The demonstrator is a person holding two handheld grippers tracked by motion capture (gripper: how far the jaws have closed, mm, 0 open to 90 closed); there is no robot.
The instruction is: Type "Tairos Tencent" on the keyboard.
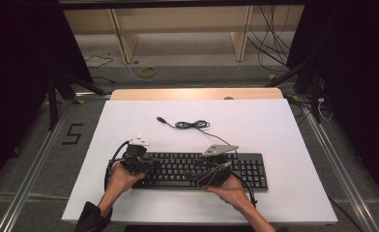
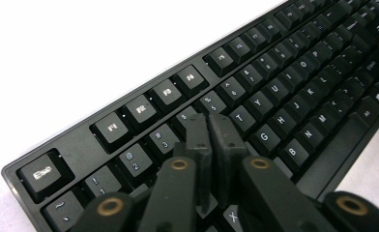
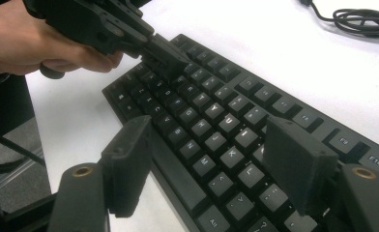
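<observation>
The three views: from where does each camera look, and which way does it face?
High view: above the person's side, facing forward and down on the table; forearms, both hands show.
Left gripper view: rides the left tongs, shut, looking along the keyboard.
Right gripper view: rides the right tongs, open, over the keys; the left hand shows.
All three share the keyboard.
</observation>
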